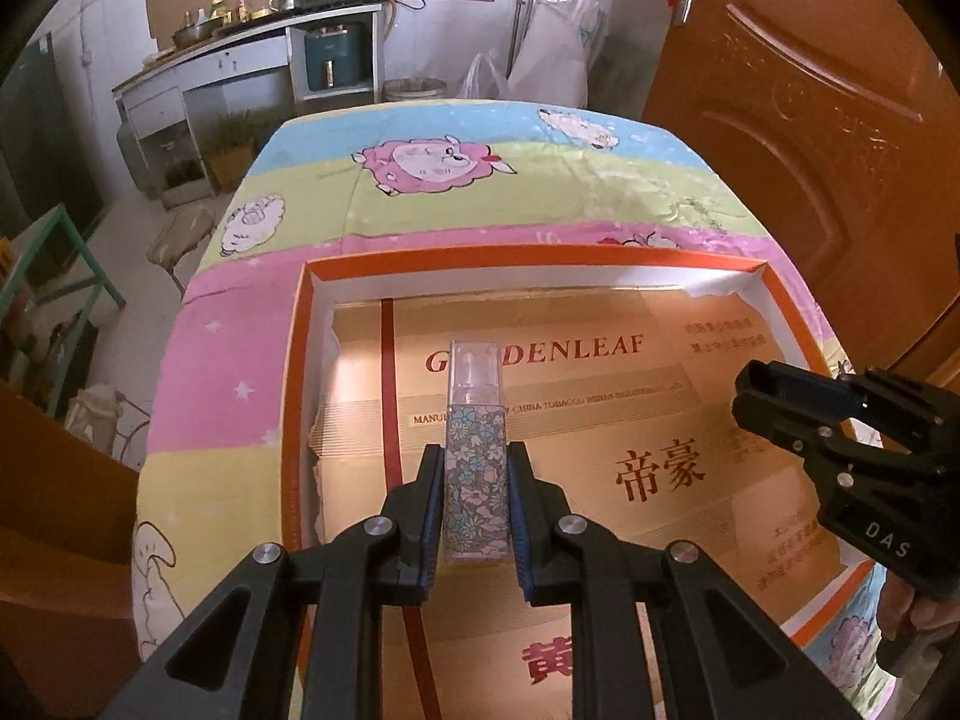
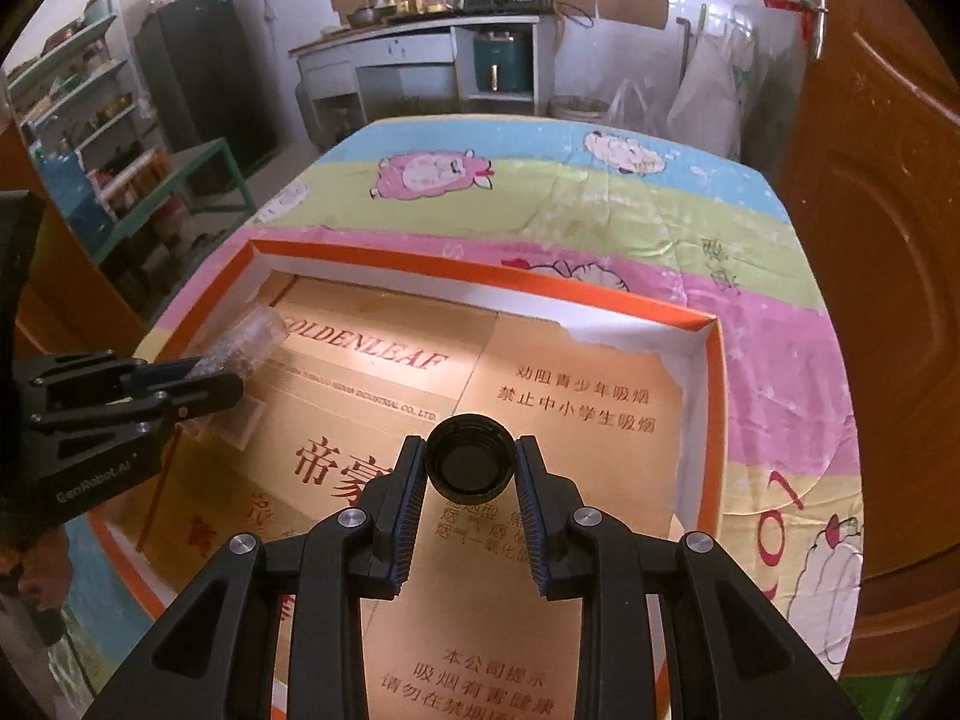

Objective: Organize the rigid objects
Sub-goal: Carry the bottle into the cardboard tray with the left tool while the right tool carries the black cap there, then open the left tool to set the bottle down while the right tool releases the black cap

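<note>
The left gripper (image 1: 475,501) is clamping a slim bottle (image 1: 476,480) between its blue-padded fingers (image 1: 433,516), squeezing the flower-patterned lower body. The bottle's clear cap (image 1: 474,373) is pointing away from the camera, out past the fingertips. In the right wrist view the same gripper (image 2: 231,375) is coming in from the left edge, and the clear cap (image 2: 258,333) is sticking out of it, tilted up over the near left corner of the box (image 2: 480,276).

The right gripper (image 2: 471,468) is pinching a round black cap (image 2: 469,461) near its fingertips, the cap's open side facing the camera. In the left wrist view this gripper (image 1: 757,387) is showing at the right edge, seen side-on; the cap is not visible from that angle.

Both grippers are hovering over the box (image 1: 540,257), a shallow tray with an orange rim and white inner walls. Flattened cardboard (image 1: 630,450) printed with red Chinese characters and the word GOLDENLEAF is lining its floor. Whether the bottle or the cap is touching the cardboard cannot be told.

The box is sitting on a surface covered by a cloth (image 1: 480,192) with pastel stripes and cartoon sheep. A brown door (image 1: 810,120) is standing to the right, and a kitchen counter (image 2: 420,27) with pots and bottles is running along the far wall
</note>
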The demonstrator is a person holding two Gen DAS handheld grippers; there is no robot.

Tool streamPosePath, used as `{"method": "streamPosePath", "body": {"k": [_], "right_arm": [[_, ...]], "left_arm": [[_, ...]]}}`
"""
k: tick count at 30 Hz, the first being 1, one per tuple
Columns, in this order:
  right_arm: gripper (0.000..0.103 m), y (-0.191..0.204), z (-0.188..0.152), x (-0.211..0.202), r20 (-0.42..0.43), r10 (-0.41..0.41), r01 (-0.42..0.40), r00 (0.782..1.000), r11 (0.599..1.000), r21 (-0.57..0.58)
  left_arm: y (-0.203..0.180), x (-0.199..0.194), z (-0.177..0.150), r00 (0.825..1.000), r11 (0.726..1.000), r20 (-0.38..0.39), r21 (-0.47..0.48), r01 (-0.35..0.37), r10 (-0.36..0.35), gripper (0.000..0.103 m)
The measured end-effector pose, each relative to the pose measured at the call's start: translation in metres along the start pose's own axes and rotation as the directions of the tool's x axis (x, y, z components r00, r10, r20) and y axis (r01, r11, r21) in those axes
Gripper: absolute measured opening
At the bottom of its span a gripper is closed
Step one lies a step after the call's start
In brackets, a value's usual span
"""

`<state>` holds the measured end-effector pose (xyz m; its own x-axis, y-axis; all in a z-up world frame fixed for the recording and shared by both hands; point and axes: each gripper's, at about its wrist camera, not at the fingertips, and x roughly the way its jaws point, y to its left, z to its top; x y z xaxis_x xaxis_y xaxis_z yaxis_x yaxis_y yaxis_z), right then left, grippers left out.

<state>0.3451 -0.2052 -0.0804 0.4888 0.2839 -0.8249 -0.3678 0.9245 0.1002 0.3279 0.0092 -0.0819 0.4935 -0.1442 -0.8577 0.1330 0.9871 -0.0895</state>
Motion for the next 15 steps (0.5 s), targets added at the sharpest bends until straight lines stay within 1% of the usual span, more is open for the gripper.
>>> {"method": "streamPosePath", "body": {"k": [5, 7, 10, 12, 13, 14, 15], "right_arm": [[0.031, -0.001, -0.003, 0.008, -0.026, -0.014, 0.014, 1.0, 1.0, 0.0], [0.031, -0.002, -0.004, 0.011, -0.035, -0.017, 0.017, 0.999, 1.0, 0.001], [0.031, -0.002, -0.006, 0.011, -0.036, -0.024, 0.024, 0.999, 1.0, 0.001], [0.033, -0.001, -0.007, 0.011, -0.035, -0.029, 0.029, 0.999, 1.0, -0.001], [0.035, 0.0, -0.007, 0.01, -0.033, -0.033, 0.033, 0.999, 0.999, -0.003], [0.041, 0.0, -0.008, 0.01, -0.033, -0.034, 0.034, 0.999, 0.999, -0.005], [0.045, 0.0, -0.009, 0.01, -0.032, -0.036, 0.036, 0.999, 0.999, -0.007]], "left_arm": [[0.001, 0.012, -0.003, 0.999, 1.0, -0.033, -0.001, 0.014, -0.014, 0.021], [0.0, 0.013, -0.005, 1.0, 1.0, -0.018, 0.016, 0.015, -0.015, 0.021], [-0.001, 0.014, -0.006, 1.0, 0.999, -0.019, 0.029, 0.022, -0.021, 0.023], [-0.001, 0.014, -0.006, 0.999, 0.998, -0.017, 0.03, 0.049, -0.049, 0.032], [-0.001, 0.014, -0.005, 0.998, 0.998, -0.017, 0.03, 0.062, -0.061, 0.043], [-0.002, 0.013, -0.005, 0.998, 0.998, -0.017, 0.029, 0.064, -0.063, 0.056], [-0.002, 0.013, -0.005, 0.999, 0.998, -0.014, 0.03, 0.053, -0.053, 0.061]]}}
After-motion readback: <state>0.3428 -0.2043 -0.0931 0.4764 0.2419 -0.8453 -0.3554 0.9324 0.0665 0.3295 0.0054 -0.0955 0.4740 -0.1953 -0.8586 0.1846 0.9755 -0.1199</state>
